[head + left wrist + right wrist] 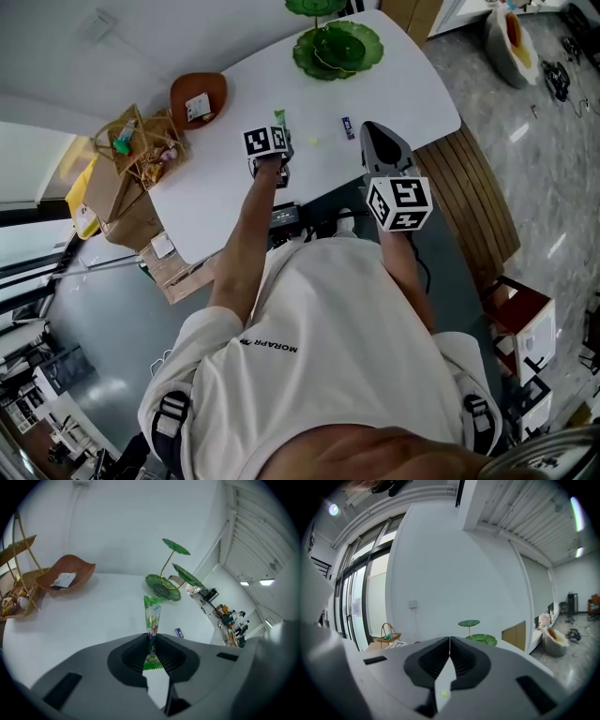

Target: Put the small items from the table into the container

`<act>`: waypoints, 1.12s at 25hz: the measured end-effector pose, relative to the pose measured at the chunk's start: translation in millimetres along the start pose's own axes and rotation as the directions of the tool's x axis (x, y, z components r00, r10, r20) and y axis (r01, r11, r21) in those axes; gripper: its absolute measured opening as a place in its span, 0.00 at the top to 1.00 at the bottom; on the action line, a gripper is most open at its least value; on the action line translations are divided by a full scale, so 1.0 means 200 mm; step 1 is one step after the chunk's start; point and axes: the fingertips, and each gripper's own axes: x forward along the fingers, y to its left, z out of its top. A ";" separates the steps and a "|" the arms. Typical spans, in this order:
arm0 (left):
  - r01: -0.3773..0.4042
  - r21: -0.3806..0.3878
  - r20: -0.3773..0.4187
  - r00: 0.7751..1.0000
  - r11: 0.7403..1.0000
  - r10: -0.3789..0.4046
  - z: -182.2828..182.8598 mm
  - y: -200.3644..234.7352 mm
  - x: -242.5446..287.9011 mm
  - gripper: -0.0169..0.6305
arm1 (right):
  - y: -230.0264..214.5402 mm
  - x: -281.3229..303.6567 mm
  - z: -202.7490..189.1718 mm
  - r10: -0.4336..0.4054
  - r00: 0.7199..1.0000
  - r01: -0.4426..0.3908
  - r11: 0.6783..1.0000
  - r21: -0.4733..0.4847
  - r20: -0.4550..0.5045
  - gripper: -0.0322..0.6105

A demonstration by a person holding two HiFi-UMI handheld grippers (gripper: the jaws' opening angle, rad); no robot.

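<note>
A long green snack packet (153,616) is pinched in my left gripper (151,643), which is shut on it above the white table (93,620). In the head view the green packet (279,119) sticks out past the left gripper (277,136). My right gripper (371,132) hovers over the table's near edge, shut with nothing in it (450,645). A tiny yellow-green item (313,142) and a small blue packet (348,127) lie on the table between the grippers. The brown leaf-shaped bowl (199,98) holds a white packet.
A wicker basket (141,145) with several small things stands at the table's left end, over cardboard boxes (122,211). A green lotus-leaf dish stand (336,47) sits at the far edge. A slatted wooden bench (478,202) is to the right of the table.
</note>
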 end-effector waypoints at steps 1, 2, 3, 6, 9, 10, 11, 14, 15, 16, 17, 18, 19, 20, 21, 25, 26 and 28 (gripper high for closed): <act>0.005 0.005 0.015 1.000 1.000 -0.005 0.02 -0.02 -0.01 0.90 | -0.01 0.00 0.00 -0.003 1.000 0.003 1.000 0.000 0.001 0.93; 0.010 0.011 0.028 1.000 1.000 -0.010 0.04 -0.05 -0.02 0.90 | -0.01 -0.01 0.00 -0.006 1.000 0.006 1.000 0.001 0.003 0.93; 0.015 0.018 0.039 0.999 1.000 -0.016 0.06 -0.07 -0.03 0.90 | -0.02 -0.01 0.01 -0.008 1.000 0.008 1.000 0.001 0.005 0.93; 0.032 0.041 0.069 0.997 0.999 -0.035 0.12 -0.13 -0.06 0.90 | -0.03 0.00 0.02 -0.011 1.000 0.011 1.000 0.001 0.010 0.93; 0.038 0.070 0.098 0.994 0.997 -0.045 0.18 -0.19 -0.09 0.90 | -0.04 0.01 0.02 -0.009 1.000 0.009 1.000 -0.001 0.015 0.93; 0.041 0.076 0.107 0.993 0.996 -0.049 0.19 -0.20 -0.09 0.90 | -0.03 0.01 0.02 -0.010 1.000 0.010 1.000 -0.001 0.016 0.93; 0.045 0.080 0.114 0.992 0.996 -0.054 0.20 -0.22 -0.10 0.90 | -0.03 0.01 0.03 -0.011 1.000 0.011 1.000 -0.002 0.016 0.93; 0.057 0.091 0.129 0.989 0.994 -0.068 0.22 -0.26 -0.11 0.90 | -0.04 0.00 0.03 -0.014 1.000 0.014 1.000 -0.001 0.019 0.93; 0.060 0.097 0.131 0.989 0.993 -0.072 0.22 -0.27 -0.11 0.90 | -0.05 0.00 0.03 -0.015 1.000 0.015 1.000 0.000 0.020 0.93; 0.063 0.104 0.134 0.988 0.993 -0.076 0.23 -0.29 -0.11 0.90 | -0.05 0.00 0.03 -0.017 1.000 0.016 1.000 0.001 0.021 0.93; 0.065 0.110 0.138 0.987 0.992 -0.080 0.23 -0.30 -0.11 0.90 | -0.05 0.00 0.03 -0.017 1.000 0.017 1.000 0.002 0.021 0.93; 0.068 0.116 0.144 0.986 0.991 -0.084 0.24 -0.31 -0.11 0.90 | -0.05 0.00 0.03 -0.018 1.000 0.018 1.000 0.002 0.021 0.93; 0.070 0.123 0.151 0.985 0.990 -0.089 0.25 -0.32 -0.11 0.90 | -0.05 -0.01 0.02 -0.017 1.000 0.017 1.000 0.002 0.021 0.93; 0.074 0.130 0.159 0.983 0.989 -0.095 0.27 -0.34 -0.12 0.90 | -0.05 -0.01 0.02 -0.017 1.000 0.017 1.000 0.002 0.021 0.93; 0.079 0.135 0.166 0.981 0.988 -0.102 0.28 -0.35 -0.13 0.90 | -0.04 -0.02 0.02 -0.018 1.000 0.018 1.000 0.002 0.021 0.93; 0.098 0.151 0.202 0.971 0.984 -0.128 0.34 -0.42 -0.16 0.90 | -0.06 -0.03 0.02 -0.026 0.999 0.026 1.000 0.004 0.025 0.93; 0.099 0.157 0.212 0.968 0.983 -0.132 0.35 -0.44 -0.16 0.90 | -0.07 -0.04 0.02 -0.029 0.999 0.029 1.000 0.005 0.025 0.93; 0.098 0.171 0.227 0.964 0.980 -0.136 0.38 -0.47 -0.17 0.90 | -0.07 -0.05 0.01 -0.031 0.999 0.031 0.999 0.006 0.026 0.93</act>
